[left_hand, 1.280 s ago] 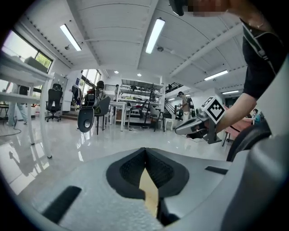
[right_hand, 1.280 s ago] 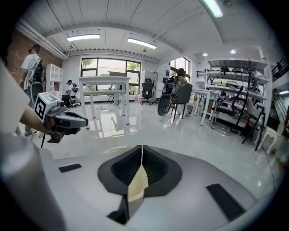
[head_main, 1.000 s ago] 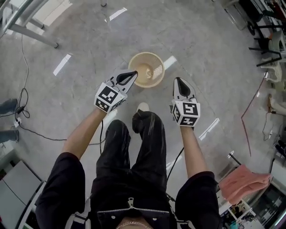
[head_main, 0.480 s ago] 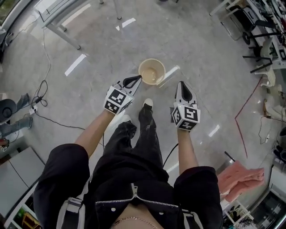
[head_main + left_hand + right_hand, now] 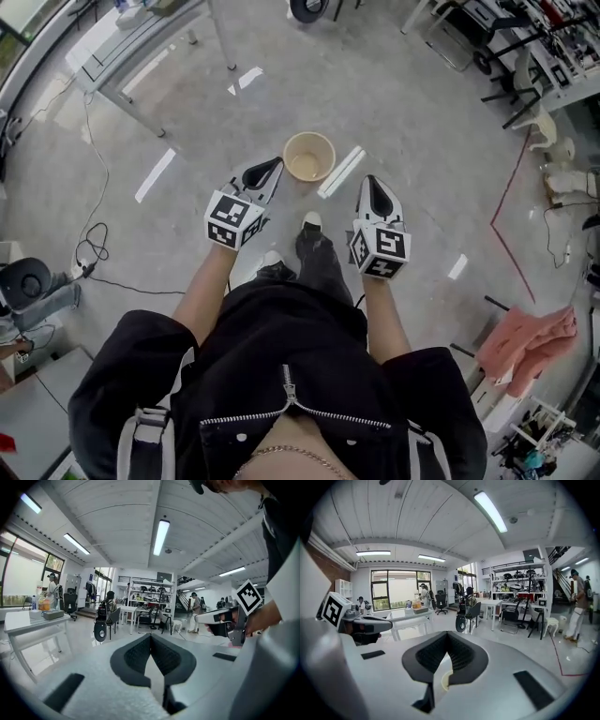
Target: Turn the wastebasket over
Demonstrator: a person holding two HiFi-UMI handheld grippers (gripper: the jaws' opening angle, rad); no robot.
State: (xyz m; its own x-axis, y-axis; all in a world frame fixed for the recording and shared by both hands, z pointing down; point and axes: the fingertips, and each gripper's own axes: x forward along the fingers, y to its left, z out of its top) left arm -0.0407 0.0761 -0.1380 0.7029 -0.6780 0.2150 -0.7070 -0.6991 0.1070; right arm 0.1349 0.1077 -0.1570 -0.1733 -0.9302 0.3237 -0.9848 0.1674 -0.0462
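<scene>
The round beige plastic wastebasket is standing mouth-up on the grey polished concrete floor, at 12 o'clock from the person's white-toed shoe; its interior is showing empty.

The left claw is clenched with nothing between its pads; in the head view it is lying at 9 o'clock of the wastebasket. The right claw is likewise clenched and empty, at 4 o'clock of the wastebasket.

Compared with one second earlier, the wastebasket is appearing smaller and farther off in the head view, while more of the room is coming into frame; both gripper views are now looking level across the workshop, not down at the floor. The reading is that the person is straightening up and both claws are lifting clear of the wastebasket, which is keeping its place and mouth-up posture throughout.

Judgement: neither claw is engaging the wastebasket; the turning step is either already finished with the mouth upward, or not being attempted at this moment.
</scene>
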